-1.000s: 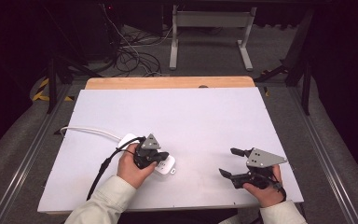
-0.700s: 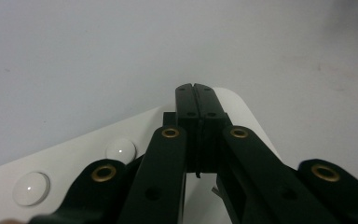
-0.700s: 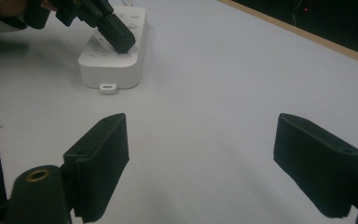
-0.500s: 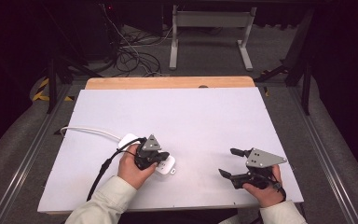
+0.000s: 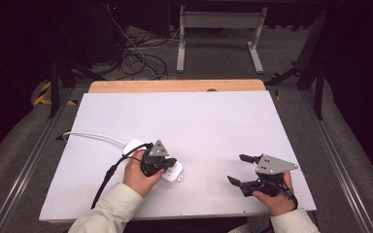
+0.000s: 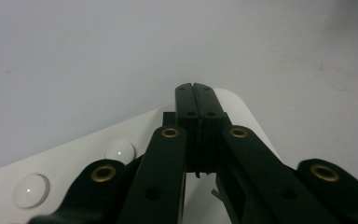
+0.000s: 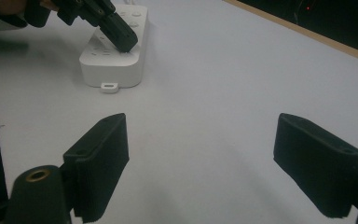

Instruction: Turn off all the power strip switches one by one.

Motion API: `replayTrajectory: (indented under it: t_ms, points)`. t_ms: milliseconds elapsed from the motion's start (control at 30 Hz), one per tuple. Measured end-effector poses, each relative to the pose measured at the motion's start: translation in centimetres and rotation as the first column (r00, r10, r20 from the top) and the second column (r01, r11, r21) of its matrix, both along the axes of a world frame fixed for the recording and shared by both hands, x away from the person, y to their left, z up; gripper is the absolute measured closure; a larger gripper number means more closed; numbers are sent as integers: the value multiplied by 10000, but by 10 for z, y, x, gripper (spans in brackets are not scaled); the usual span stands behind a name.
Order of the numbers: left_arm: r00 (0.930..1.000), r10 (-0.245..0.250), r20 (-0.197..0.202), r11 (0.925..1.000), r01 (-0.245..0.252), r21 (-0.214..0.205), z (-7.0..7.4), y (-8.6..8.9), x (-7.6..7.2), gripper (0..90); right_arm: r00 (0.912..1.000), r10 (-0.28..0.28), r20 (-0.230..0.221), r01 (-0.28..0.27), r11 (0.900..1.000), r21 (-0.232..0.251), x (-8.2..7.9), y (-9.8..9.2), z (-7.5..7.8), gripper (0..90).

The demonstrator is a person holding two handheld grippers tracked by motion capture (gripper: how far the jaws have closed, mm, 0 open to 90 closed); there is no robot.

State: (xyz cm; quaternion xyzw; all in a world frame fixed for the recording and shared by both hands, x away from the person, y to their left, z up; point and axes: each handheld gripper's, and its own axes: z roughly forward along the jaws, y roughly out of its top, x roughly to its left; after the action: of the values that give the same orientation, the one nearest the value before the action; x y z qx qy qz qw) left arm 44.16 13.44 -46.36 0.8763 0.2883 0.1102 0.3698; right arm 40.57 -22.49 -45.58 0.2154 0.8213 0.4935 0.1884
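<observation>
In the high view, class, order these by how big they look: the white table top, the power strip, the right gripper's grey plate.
1. Table top, by far the largest.
2. Power strip, though the left gripper and hand cover much of it.
3. Grey plate.

The last two look close in size, so that order is unsure.

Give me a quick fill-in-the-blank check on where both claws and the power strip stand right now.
1. The left claw has its jaws ____ and its tips press down on the top of the white power strip.
2. The right claw has its jaws ____, with nothing between them.
3. The power strip lies on the white table, and its white ____ runs off toward the table's left edge.

Missing words: shut; open; cord
</observation>
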Motion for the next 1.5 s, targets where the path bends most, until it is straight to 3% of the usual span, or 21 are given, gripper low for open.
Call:
replayTrajectory:
  t_ms: [333,400,533,600,633,800,900,1267,1500]
  points:
    - [9999,-135,9,9999,135,61,0,0,1,900,10000,-16,-38,16,10000,29,0,1,0,186]
    - [9998,-180,66,9993,178,330,1,-3,0,900,10000,-20,-43,20,10000,17,0,1,0,186]
    - [9998,-193,82,9992,190,342,1,-2,0,900,10000,-31,-64,31,10000,9,0,2,0,185]
    - [9999,-130,52,9997,129,197,1,-1,0,900,10000,-45,-64,45,10000,16,0,2,0,185]
    - [9993,-51,359,10000,51,0,2,2,0,900,10000,-42,-59,42,10000,21,0,1,0,184]
    - [9978,64,664,9981,-22,-621,12,8,-2,900,10000,-55,-80,55,10000,16,0,0,0,184]
    - [9972,34,745,9982,11,-602,19,9,-4,900,10000,-48,-77,48,10000,-5,1,0,-1,185]
    - [9966,348,747,9993,-338,-145,20,17,-1,900,10000,-48,-72,48,10000,-32,0,0,-1,184]
    - [9968,693,404,9975,-697,84,19,29,4,900,10000,-38,-54,38,10000,-24,0,0,-1,184]
